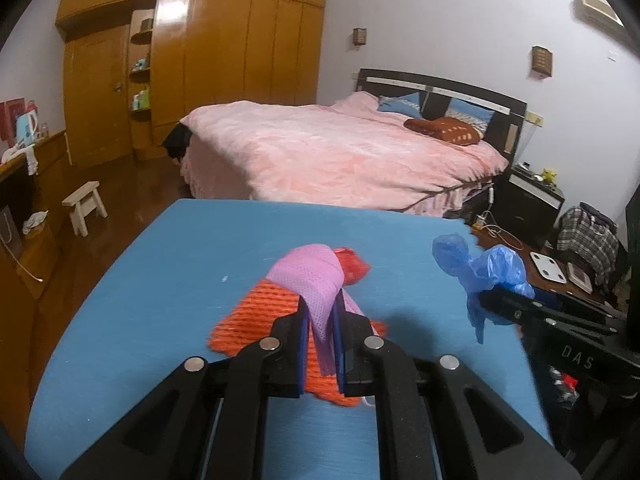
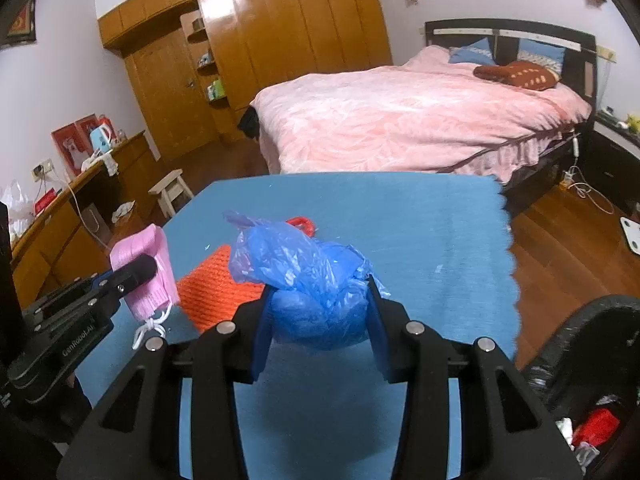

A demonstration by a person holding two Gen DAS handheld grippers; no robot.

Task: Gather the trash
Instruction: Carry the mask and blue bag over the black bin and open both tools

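Note:
My left gripper (image 1: 320,320) is shut on a pink face mask (image 1: 316,276) and holds it above the blue table (image 1: 160,280); it also shows in the right wrist view (image 2: 148,276). My right gripper (image 2: 320,300) is shut on a crumpled blue plastic bag (image 2: 308,280), held above the table; the bag also shows in the left wrist view (image 1: 480,272). An orange foam net (image 1: 256,316) lies on the table under the mask, and it also shows in the right wrist view (image 2: 216,288). A small red wrapper (image 1: 352,266) lies just beyond it.
A black trash bin (image 2: 592,360) with some trash inside stands at the table's right side. A pink bed (image 1: 340,152) is beyond the table. A small wooden stool (image 1: 82,204) and a wooden sideboard (image 2: 60,220) stand to the left.

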